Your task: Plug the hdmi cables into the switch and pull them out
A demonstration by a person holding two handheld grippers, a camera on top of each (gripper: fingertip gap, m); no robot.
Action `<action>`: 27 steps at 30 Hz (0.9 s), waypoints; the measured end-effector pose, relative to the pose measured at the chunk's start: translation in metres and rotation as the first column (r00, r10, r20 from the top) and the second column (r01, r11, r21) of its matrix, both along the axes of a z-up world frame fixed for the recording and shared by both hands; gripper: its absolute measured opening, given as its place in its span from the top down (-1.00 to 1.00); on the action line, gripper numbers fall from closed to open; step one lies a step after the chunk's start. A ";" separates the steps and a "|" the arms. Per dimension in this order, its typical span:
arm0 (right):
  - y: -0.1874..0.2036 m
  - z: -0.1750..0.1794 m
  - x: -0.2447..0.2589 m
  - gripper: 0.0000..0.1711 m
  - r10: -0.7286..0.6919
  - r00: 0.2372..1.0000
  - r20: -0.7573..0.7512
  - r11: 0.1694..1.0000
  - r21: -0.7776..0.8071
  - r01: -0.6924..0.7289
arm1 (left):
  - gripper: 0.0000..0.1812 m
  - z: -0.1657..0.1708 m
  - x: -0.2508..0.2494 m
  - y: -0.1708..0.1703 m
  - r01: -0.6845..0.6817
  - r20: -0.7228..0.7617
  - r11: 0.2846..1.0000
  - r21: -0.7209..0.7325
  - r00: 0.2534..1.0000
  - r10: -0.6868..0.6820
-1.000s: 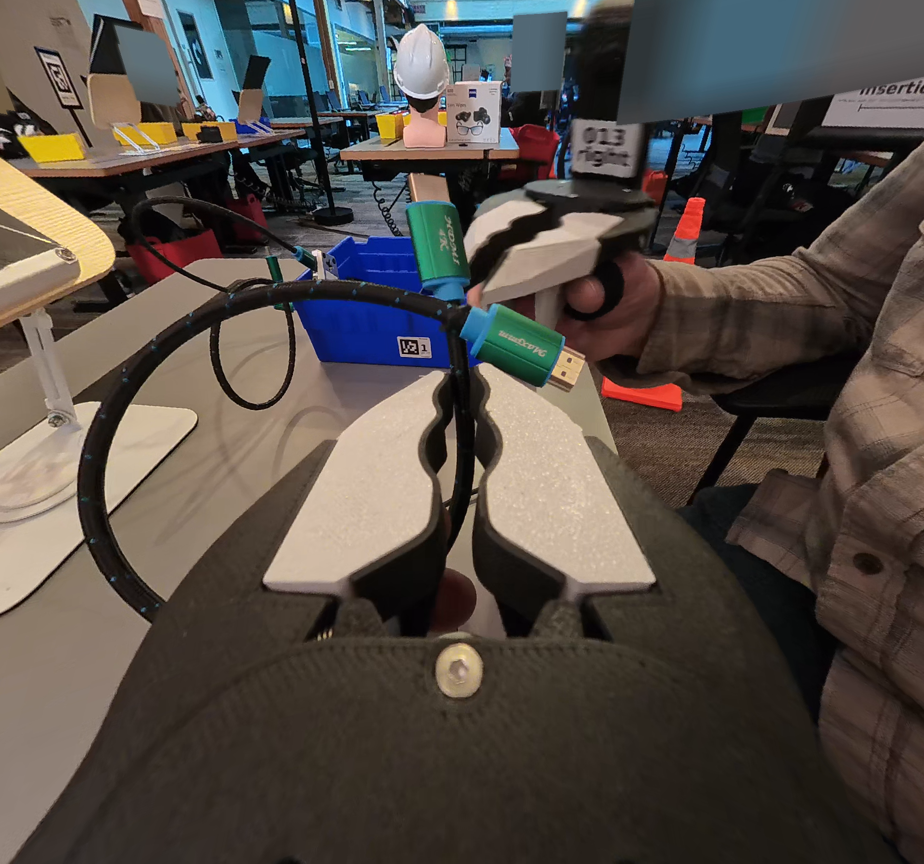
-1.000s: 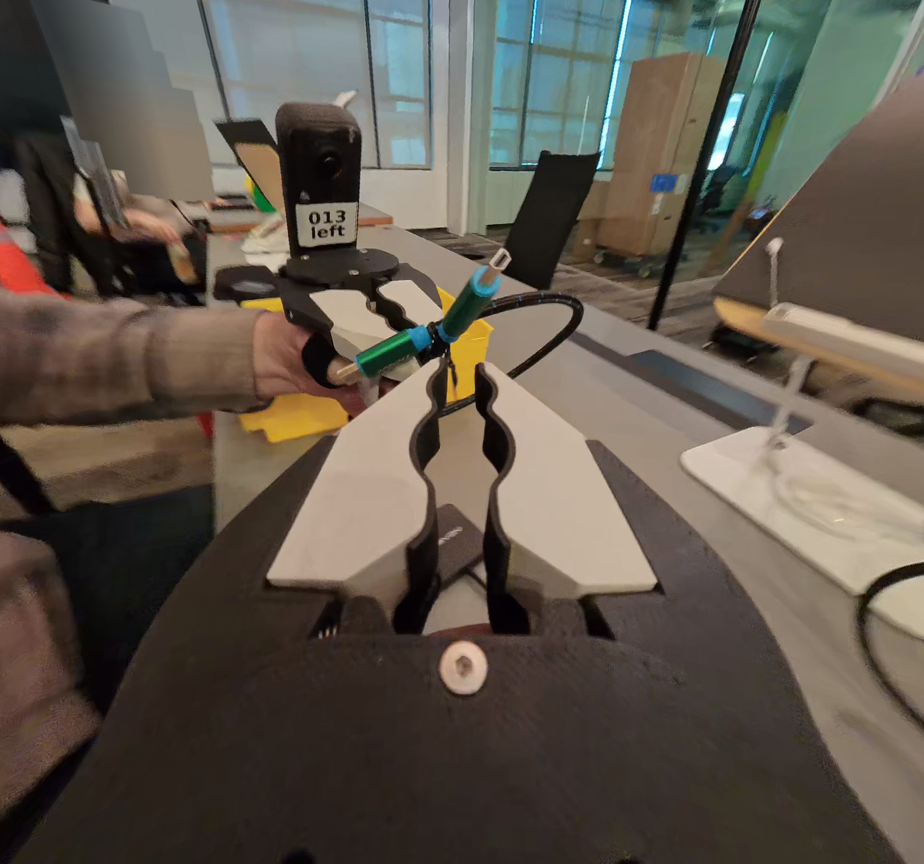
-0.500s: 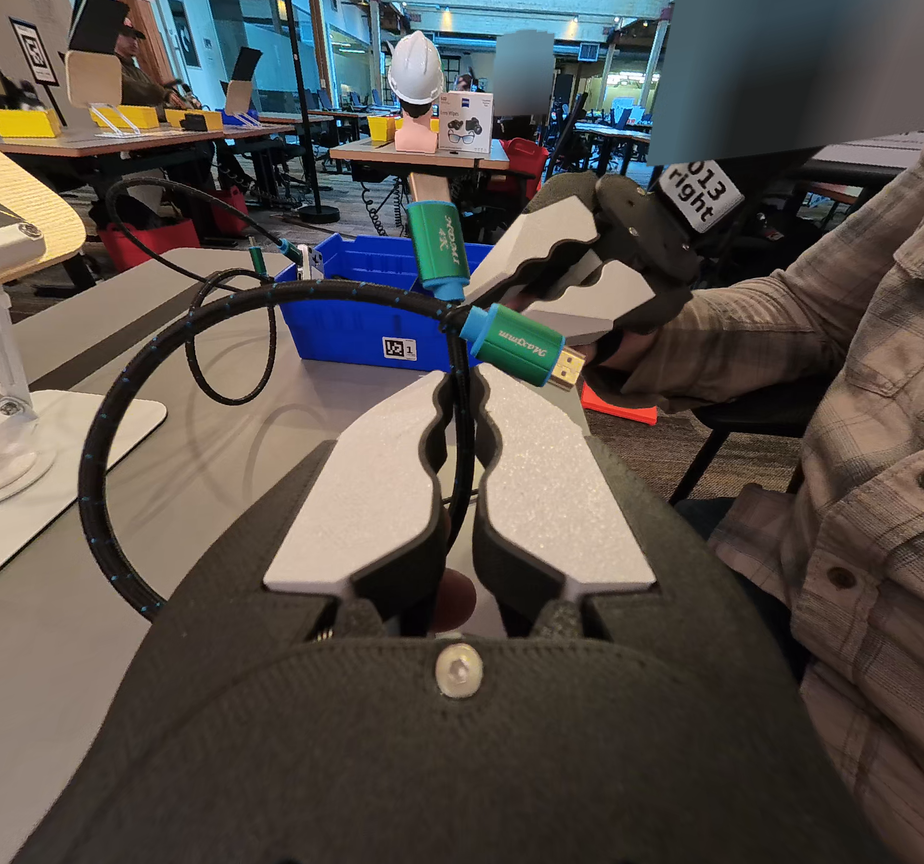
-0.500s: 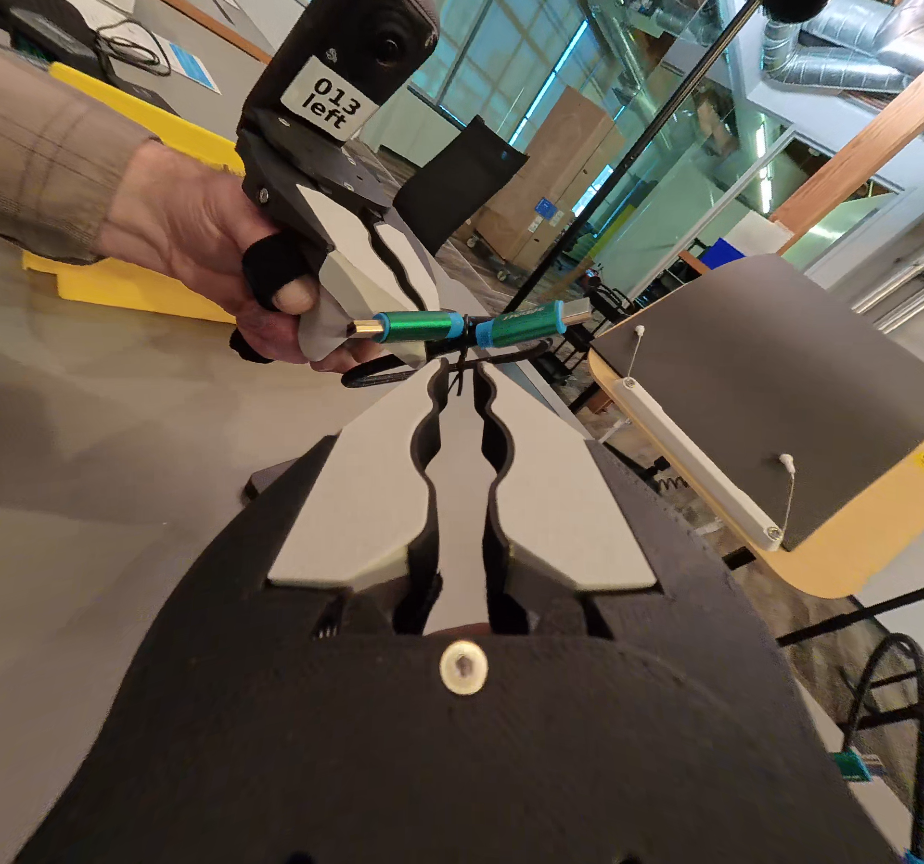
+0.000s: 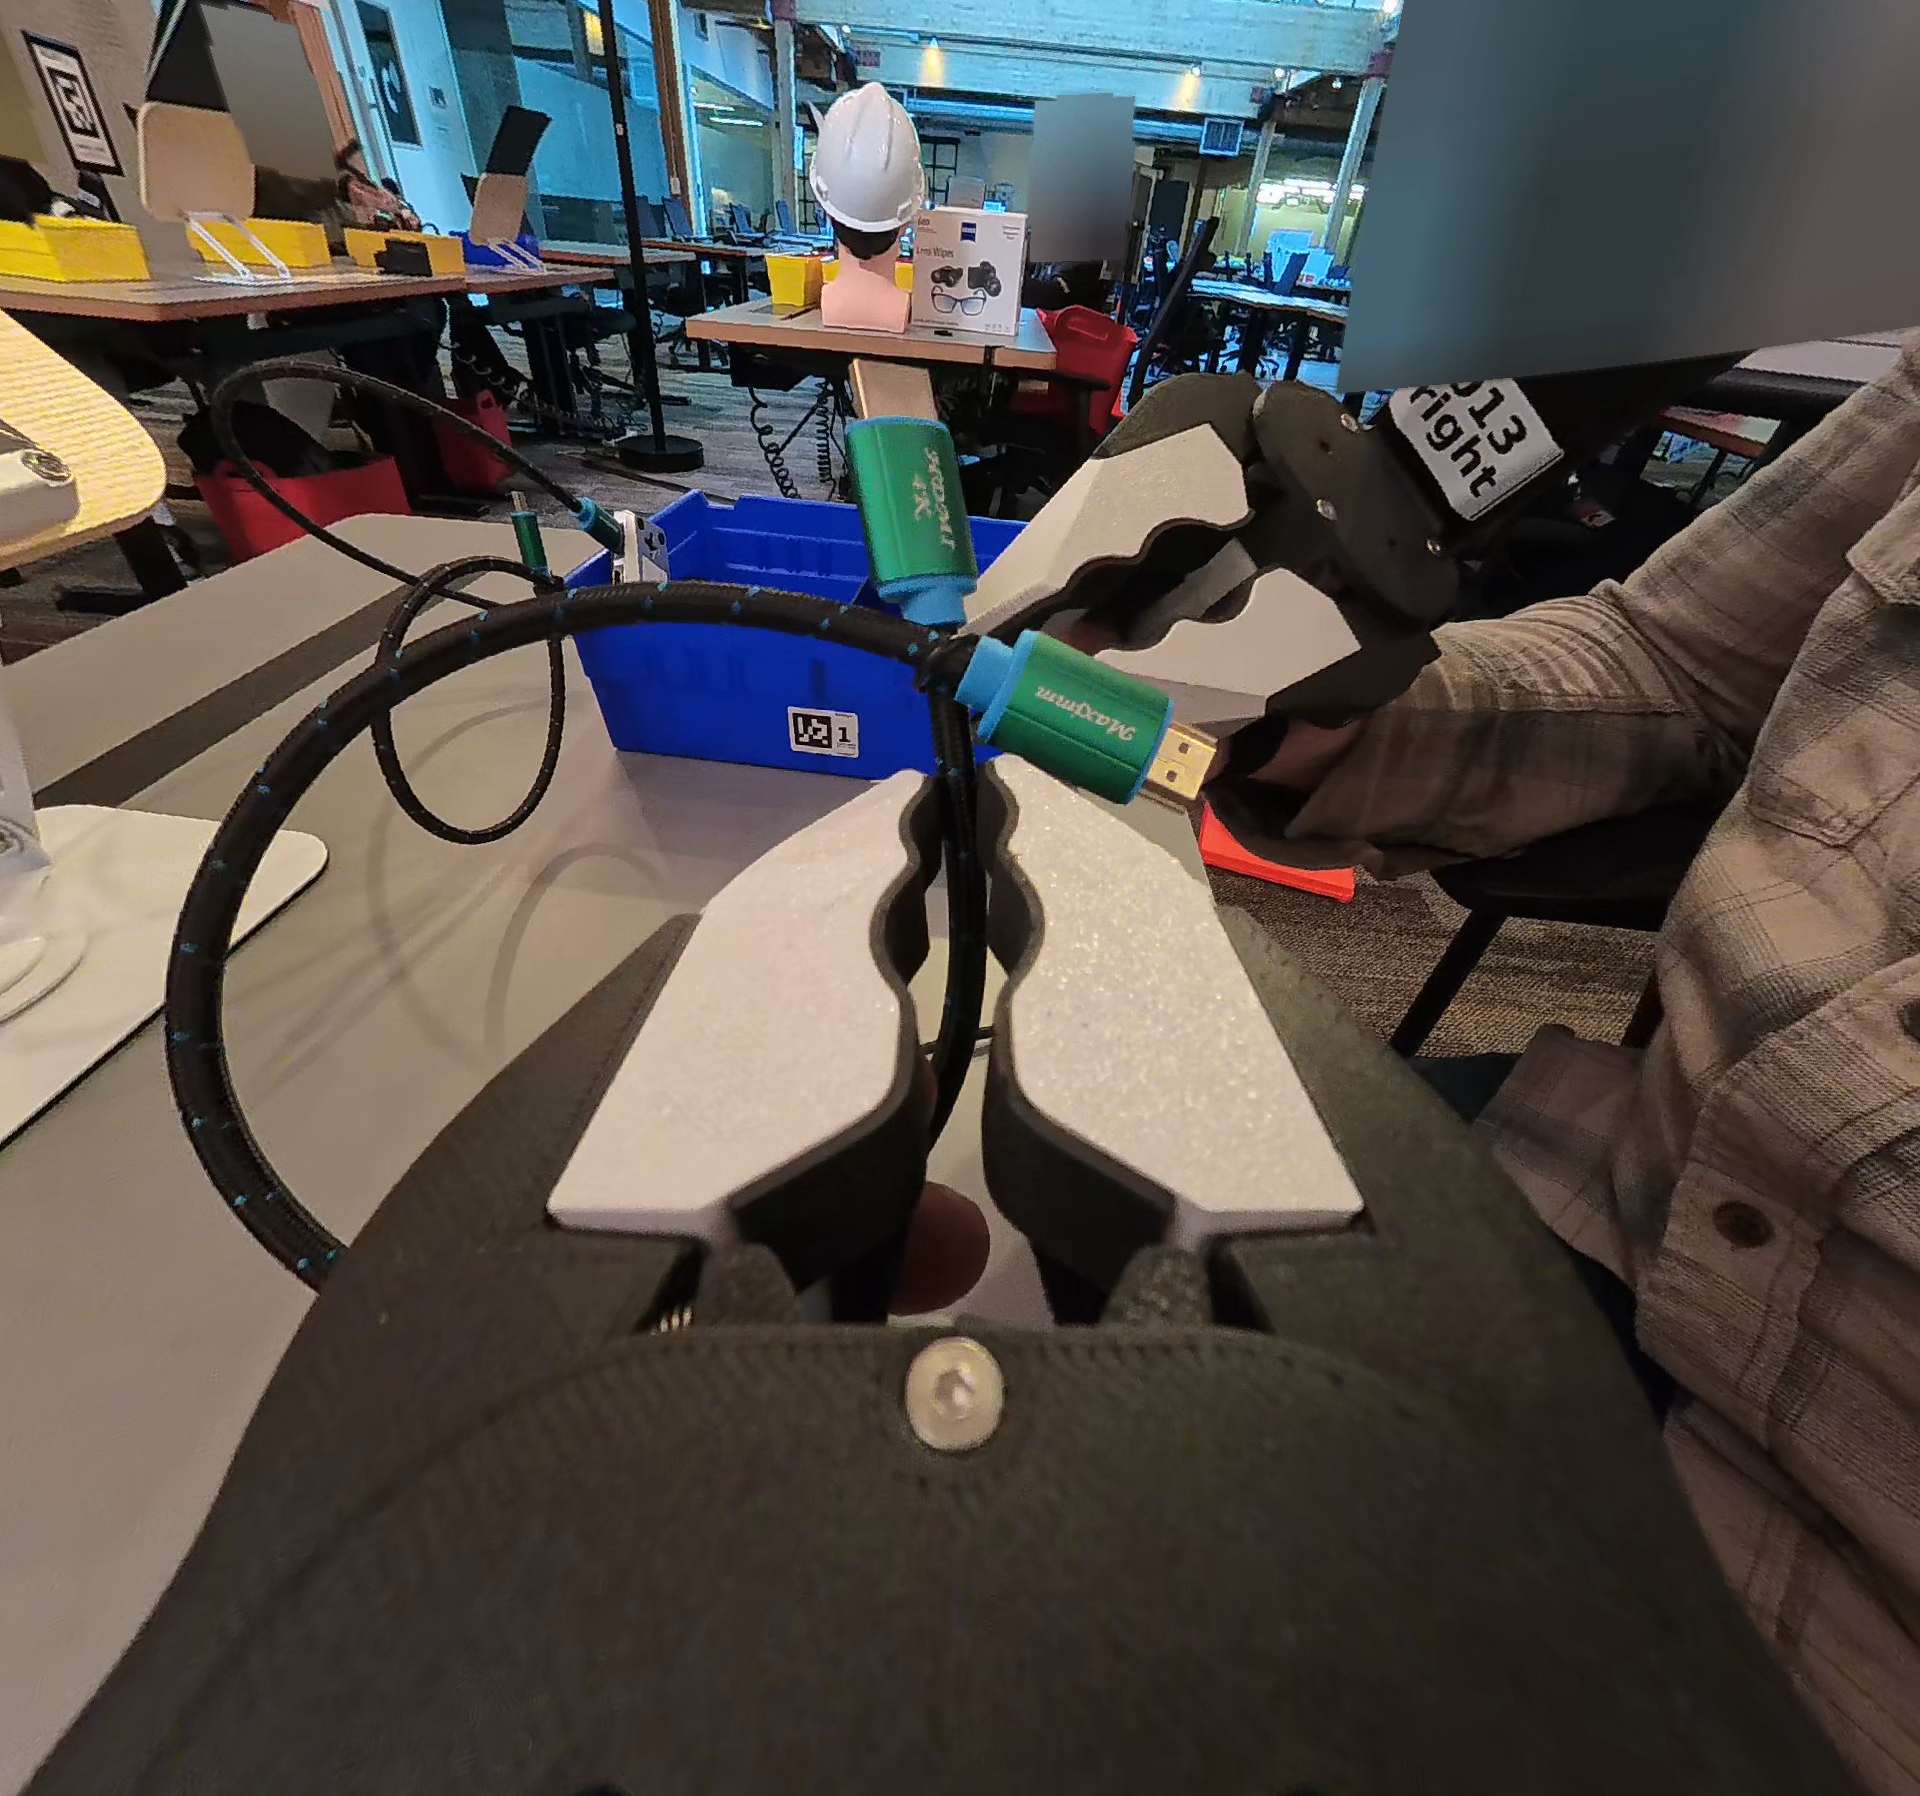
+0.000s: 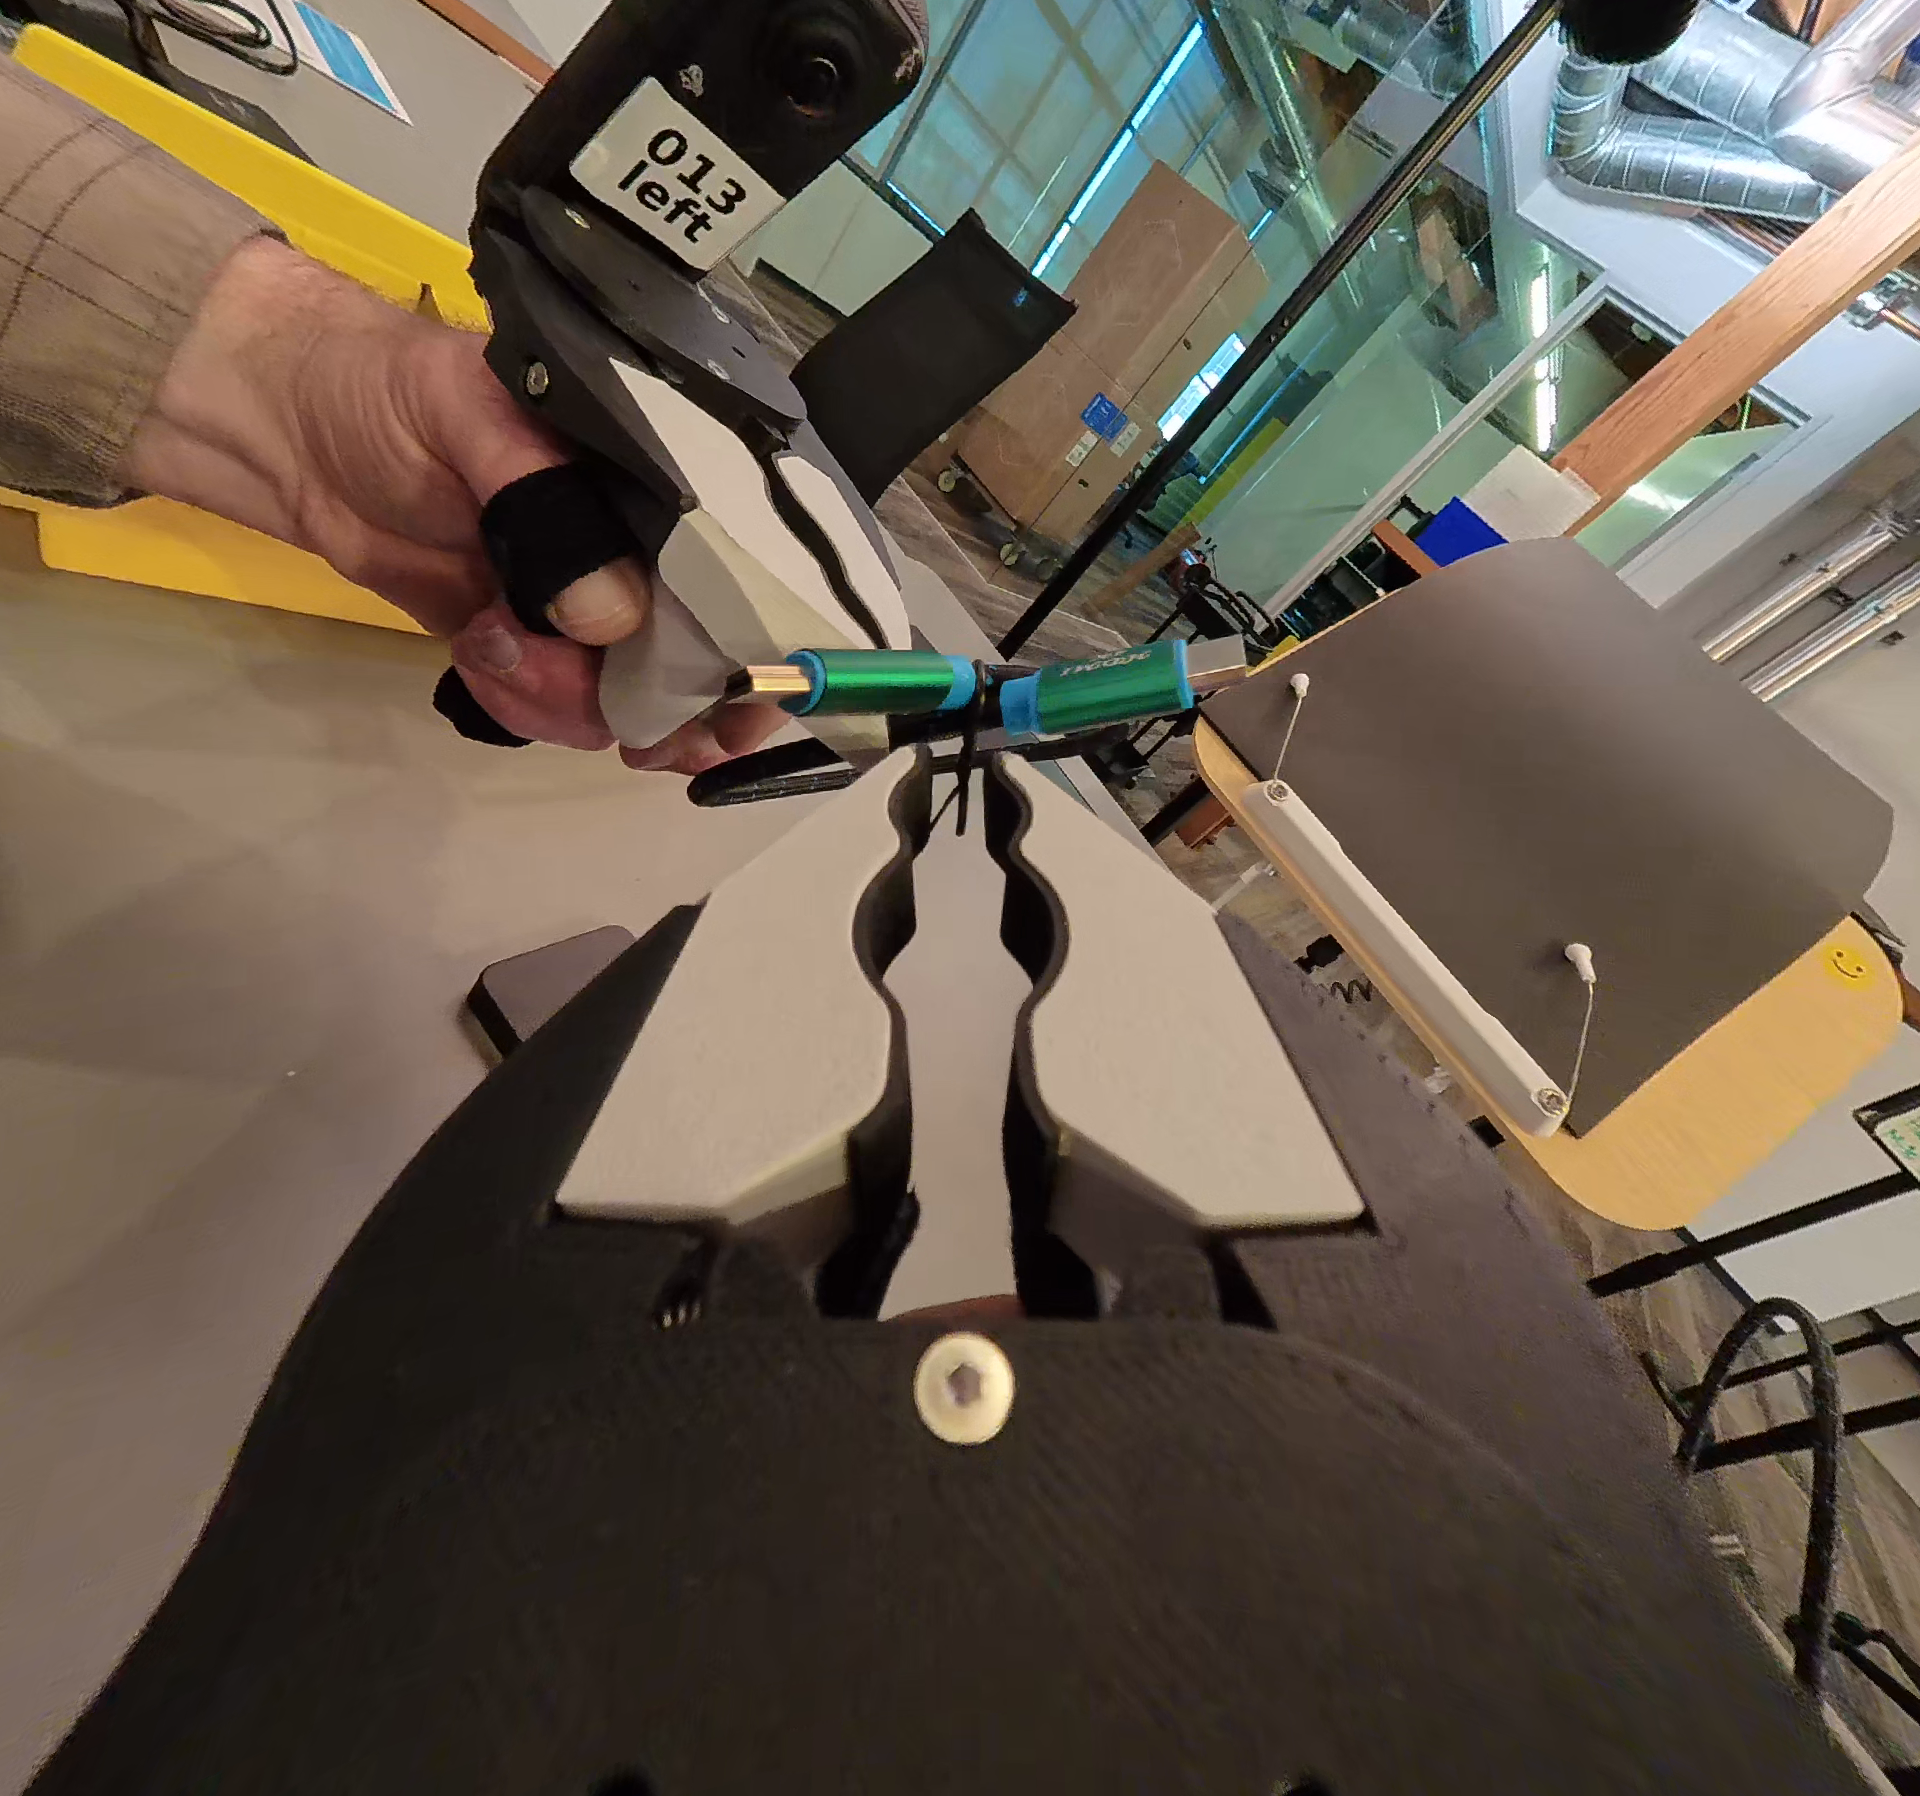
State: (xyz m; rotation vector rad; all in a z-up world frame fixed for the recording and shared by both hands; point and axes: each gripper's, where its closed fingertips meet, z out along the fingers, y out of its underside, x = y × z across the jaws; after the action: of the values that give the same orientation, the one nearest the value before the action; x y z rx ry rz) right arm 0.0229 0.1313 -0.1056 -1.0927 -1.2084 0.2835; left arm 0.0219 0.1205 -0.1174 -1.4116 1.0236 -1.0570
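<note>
In the left wrist view the left gripper (image 5: 954, 816) sits at centre frame with its jaws nearly together, pinching a black braided HDMI cable (image 5: 312, 749) that runs down the gap between the fingers; the cable loops out to the left over the grey table (image 5: 436, 957) and returns to the tips; two green plugs fan out just above them, one (image 5: 1081, 728) pointing right with its gold connector bare, the other (image 5: 909, 520) pointing up; behind them stands a blue bin (image 5: 717, 686); the right gripper (image 5: 997, 608) enters from the upper right, its tips beside the plugs, and whether they touch I cannot tell.

In the right wrist view the right gripper (image 6: 956, 790) shows a narrow gap between its jaws, with only a thin black tie at the tips; whether it grips anything I cannot tell; a dark flat box (image 6: 540, 988) lies at centre left on the table.
</note>
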 end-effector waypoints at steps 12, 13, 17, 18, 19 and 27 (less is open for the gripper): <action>0.000 -0.001 0.000 1.00 0.017 1.000 -0.013 0.998 -0.056 -0.018 | 0.94 -0.002 0.001 -0.003 0.011 -0.007 1.000 0.001 1.000 -0.011; 0.000 -0.001 0.000 1.00 0.025 0.999 -0.020 0.997 -0.072 -0.026 | 0.94 -0.002 0.001 -0.003 0.010 -0.009 1.000 0.003 1.000 -0.010; -0.002 -0.001 0.001 1.00 0.082 0.993 -0.086 0.975 -0.200 -0.098 | 0.94 -0.002 0.000 -0.004 0.013 -0.024 1.000 0.018 1.000 -0.012; -0.003 0.000 0.001 1.00 0.102 0.988 -0.116 0.960 -0.249 -0.128 | 0.94 -0.001 0.000 -0.004 0.013 -0.028 1.000 0.022 1.000 -0.012; -0.003 0.000 0.001 1.00 0.119 0.983 -0.141 0.944 -0.291 -0.156 | 0.94 -0.002 0.000 -0.004 0.013 -0.035 1.000 0.028 0.999 -0.012; -0.014 0.011 0.001 1.00 0.220 0.878 -0.425 0.700 -0.558 -0.446 | 0.94 0.005 -0.003 -0.009 0.041 -0.005 0.998 0.041 0.999 -0.040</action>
State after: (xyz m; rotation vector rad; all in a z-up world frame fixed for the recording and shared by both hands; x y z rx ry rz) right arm 0.0243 0.1170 -0.0944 -1.3282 -1.0141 1.2079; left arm 0.0187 0.1117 -0.1123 -1.3658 1.0750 -1.0574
